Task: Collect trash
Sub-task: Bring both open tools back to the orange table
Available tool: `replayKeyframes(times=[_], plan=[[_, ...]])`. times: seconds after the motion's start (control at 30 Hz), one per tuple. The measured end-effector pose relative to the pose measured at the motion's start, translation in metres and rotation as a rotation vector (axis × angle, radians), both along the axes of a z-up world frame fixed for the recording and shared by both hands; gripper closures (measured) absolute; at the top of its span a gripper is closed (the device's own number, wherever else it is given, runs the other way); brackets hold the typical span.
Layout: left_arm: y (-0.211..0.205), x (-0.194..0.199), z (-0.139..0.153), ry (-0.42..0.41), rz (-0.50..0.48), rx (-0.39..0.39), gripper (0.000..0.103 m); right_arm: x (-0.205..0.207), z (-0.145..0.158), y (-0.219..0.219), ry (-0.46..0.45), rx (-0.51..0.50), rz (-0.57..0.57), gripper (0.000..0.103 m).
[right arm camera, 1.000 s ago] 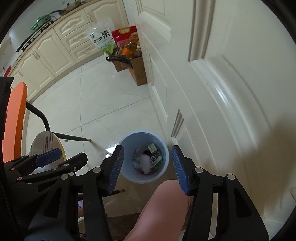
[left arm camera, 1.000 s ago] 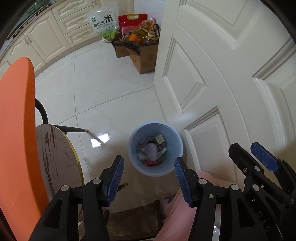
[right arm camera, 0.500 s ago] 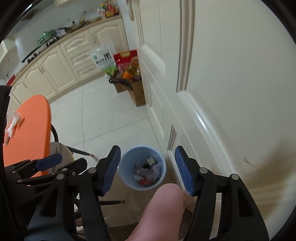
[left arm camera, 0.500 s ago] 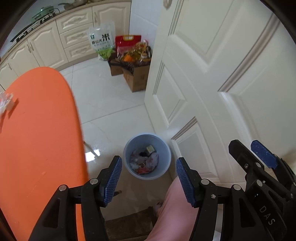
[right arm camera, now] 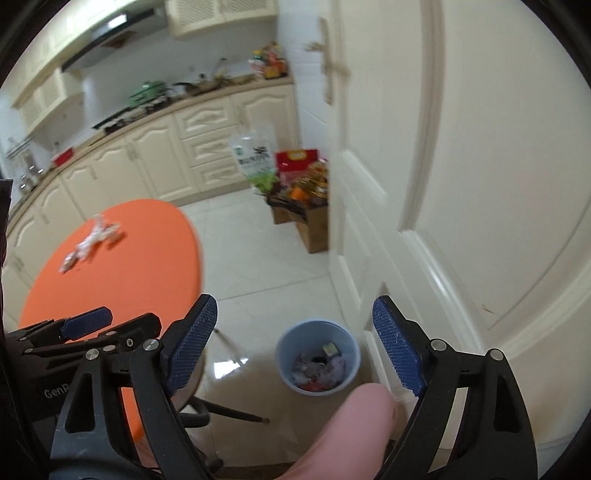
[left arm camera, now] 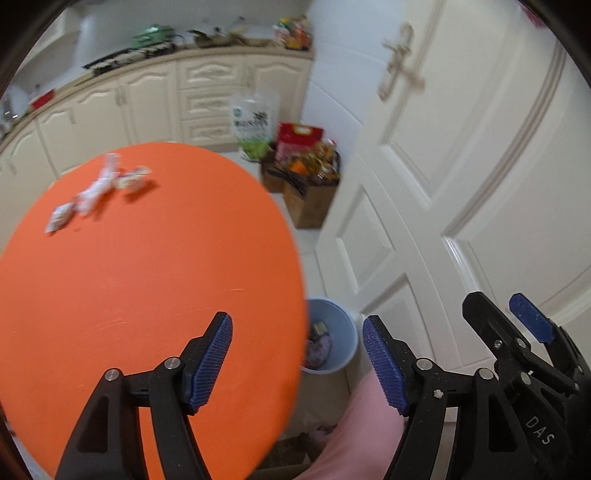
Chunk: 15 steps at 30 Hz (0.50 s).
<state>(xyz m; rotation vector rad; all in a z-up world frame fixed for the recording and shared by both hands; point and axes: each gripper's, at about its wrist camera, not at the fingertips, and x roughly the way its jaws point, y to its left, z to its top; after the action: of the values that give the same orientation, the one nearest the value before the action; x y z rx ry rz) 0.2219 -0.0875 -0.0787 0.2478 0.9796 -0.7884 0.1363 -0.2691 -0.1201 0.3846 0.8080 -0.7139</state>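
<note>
Both hand-held grippers — left point(left arm camera: 297, 356) and right point(right arm camera: 293, 347) — are opening, empty. Crumpled white wrappers point(left arm camera: 98, 190) lie on the round orange tabletop point(left arm camera: 147, 277); the pale blue plastic bin point(right arm camera: 317, 357) on the floor holds trash.

A white panelled door point(right arm camera: 461, 177) stands at the right. Cream cabinets point(right arm camera: 155, 162) run along the far wall, a green pot point(right arm camera: 146, 90) on their counter. Cardboard boxes point(right arm camera: 314, 221) and a rice bag point(right arm camera: 255, 158) sit on the tiled floor point(right arm camera: 258, 258).

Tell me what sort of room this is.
Most likely a home kitchen: cream cabinets run under a countertop with a stove and a green pot, a range hood hangs above, and groceries fill a cardboard box on the tiled floor.
</note>
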Motion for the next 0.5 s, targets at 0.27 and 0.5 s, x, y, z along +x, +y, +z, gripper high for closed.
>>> replayKeyframes(times=[0.27,0.5], plan=[[0.097,-0.010,0.017,-0.054,0.147,-0.014,0.032,0.031,0.009,0.058,-0.033,-0.027,0.126,0.011],[0.156,-0.011,0.029,-0.056,0.286,-0.022,0.031,0.056,0.003,0.091,-0.032,-0.011,0.217,0.011]])
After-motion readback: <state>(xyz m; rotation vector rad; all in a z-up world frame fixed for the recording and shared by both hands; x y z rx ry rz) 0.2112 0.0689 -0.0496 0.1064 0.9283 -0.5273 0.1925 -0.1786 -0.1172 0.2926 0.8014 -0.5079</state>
